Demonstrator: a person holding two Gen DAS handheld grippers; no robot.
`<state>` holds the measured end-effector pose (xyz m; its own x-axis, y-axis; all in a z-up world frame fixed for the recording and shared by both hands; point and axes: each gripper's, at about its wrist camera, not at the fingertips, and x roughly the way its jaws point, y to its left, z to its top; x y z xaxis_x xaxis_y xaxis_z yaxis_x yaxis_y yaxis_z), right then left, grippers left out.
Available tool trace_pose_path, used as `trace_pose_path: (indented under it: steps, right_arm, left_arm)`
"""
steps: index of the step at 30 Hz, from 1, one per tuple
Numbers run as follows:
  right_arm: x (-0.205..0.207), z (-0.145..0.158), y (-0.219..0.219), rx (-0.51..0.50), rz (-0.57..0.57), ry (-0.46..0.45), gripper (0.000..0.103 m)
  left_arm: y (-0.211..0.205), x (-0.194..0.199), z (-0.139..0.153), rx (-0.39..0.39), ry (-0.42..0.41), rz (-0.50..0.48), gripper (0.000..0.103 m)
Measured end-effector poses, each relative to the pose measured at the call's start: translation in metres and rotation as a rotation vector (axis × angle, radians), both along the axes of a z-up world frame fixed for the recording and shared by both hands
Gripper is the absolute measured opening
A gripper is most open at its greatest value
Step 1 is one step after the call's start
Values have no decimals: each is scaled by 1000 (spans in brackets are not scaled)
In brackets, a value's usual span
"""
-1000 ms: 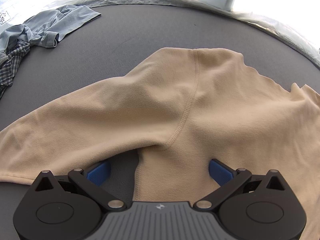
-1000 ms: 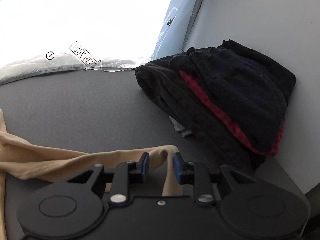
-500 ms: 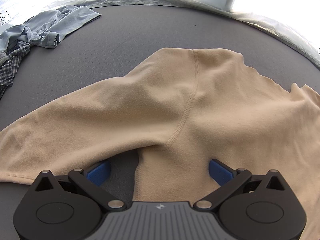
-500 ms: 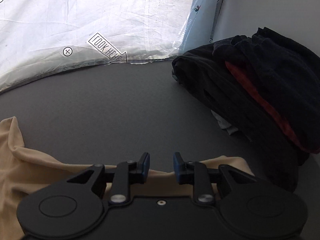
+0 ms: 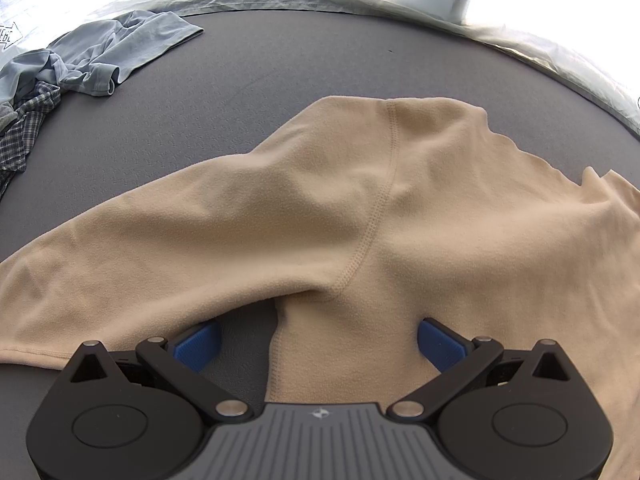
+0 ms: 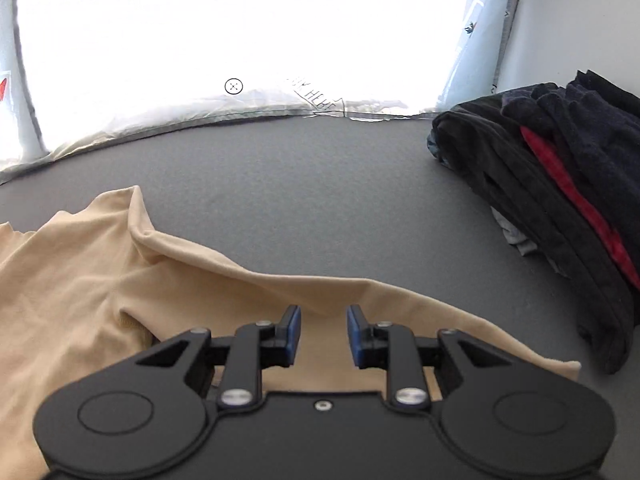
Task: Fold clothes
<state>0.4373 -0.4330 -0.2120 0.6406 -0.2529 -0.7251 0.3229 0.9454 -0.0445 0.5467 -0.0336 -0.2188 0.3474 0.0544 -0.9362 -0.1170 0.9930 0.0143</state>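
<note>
Tan fleece top (image 5: 400, 208) is soft and nappy, with a stitched ridge seam curving at the shoulder. It's spread across the dark grey felt-like bench (image 5: 280, 64), sleeve stretched out toward 9 o'clock, body toward 3. Left tool (image 5: 318, 342) stands wide, blue pads straddling the fabric below the armpit. Right tool (image 6: 323, 334) is narrow, a sleeve fold between its pads; can't tell if it's pinched. Crumpled pale blue shirt (image 5: 120, 52) at 10 o'clock, dark folded pile (image 6: 560, 184) at 2.
</note>
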Motion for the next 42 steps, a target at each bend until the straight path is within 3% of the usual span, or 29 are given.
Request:
trace_pose_path:
  steps: [4, 8, 10, 13, 16, 19, 23, 28, 29, 35, 38, 42]
  right_arm:
    - [34, -7, 22, 206, 173, -7, 24]
    - [60, -21, 28, 254, 197, -12, 24]
    - [75, -28, 14, 245, 113, -43, 23]
    - [92, -35, -17, 143, -40, -76, 22]
    - [95, -33, -41, 104, -161, -50, 24]
    - [59, -16, -60, 97, -219, -105, 29]
    - [-4, 2, -51, -17, -247, -131, 36]
    - [-80, 3, -23, -358, -249, -48, 40]
    - [-89, 1, -22, -376, -260, -36, 40]
    - [-128, 2, -50, -232, -454, -63, 40]
    - [-125, 6, -65, -172, -516, -109, 45]
    - [-122, 3, -84, -137, -605, -103, 44]
  left_arm:
    - [-1, -1, 0, 1, -6, 1, 103]
    - [-1, -1, 0, 1, -7, 1, 103]
    - [-1, 1, 0, 0, 0, 1, 103]
    - [0, 2, 1, -1, 6, 0, 103]
    - [0, 1, 0, -1, 5, -1, 103]
    - [0, 0, 0, 0, 0, 2, 103]
    - [-1, -2, -1, 2, -9, 3, 103]
    - [-1, -2, 0, 2, -8, 3, 103]
    - [0, -1, 0, 2, -7, 2, 103]
    - [0, -1, 0, 2, -3, 1, 103]
    - [-1, -3, -1, 4, -10, 3, 103]
    - [-1, -6, -1, 6, -22, 6, 103]
